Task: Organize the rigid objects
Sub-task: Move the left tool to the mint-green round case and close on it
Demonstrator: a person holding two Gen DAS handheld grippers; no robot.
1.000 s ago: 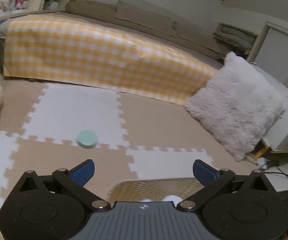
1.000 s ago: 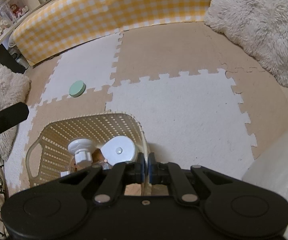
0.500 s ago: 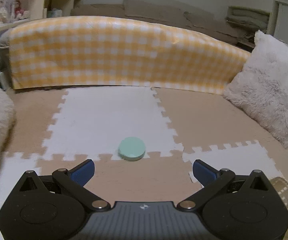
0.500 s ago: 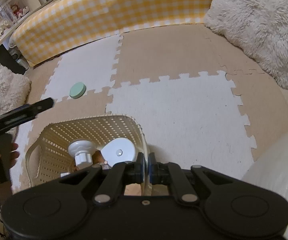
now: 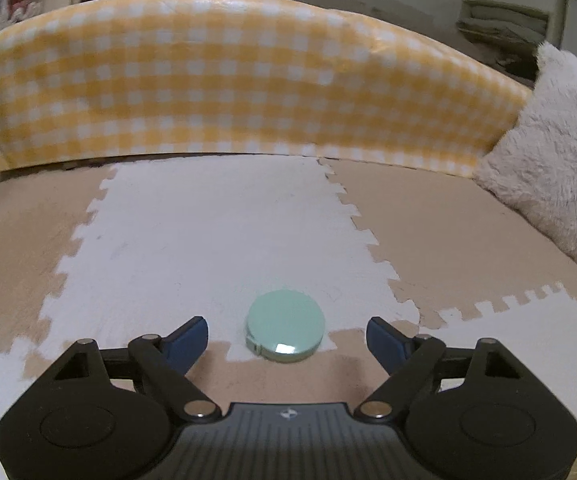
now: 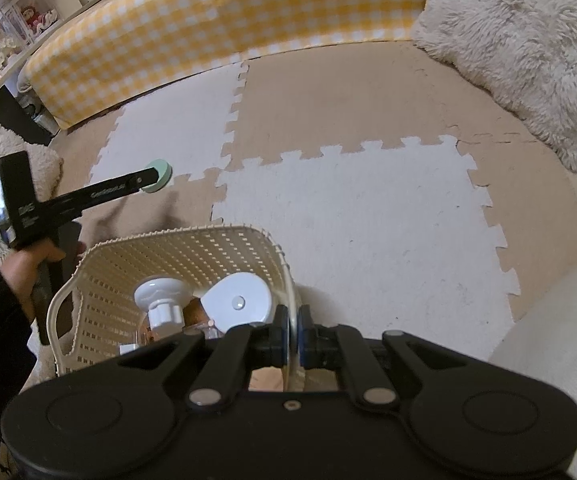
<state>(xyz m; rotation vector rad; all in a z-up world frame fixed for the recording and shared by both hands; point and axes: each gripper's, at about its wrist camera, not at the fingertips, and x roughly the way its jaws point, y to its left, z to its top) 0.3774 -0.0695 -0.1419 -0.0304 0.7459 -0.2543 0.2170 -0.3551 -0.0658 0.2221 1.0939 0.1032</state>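
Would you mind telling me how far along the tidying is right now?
Done: several white items already lie in the basket. In hand: the right gripper is shut on the basket rim, while the open left gripper lines up on the green disc. Left: grasping the disc and dropping it in.

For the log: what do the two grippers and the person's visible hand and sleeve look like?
Both grippers are matte black, with two round discs at the base, silver pivot pins on bar linkages, and blue pads on the fingers. The left gripper has a ribbed grey centre plate with a small emblem; from the right wrist view its side bears white lettering. The right gripper matches. The left hand is bare, with a dark sleeve.
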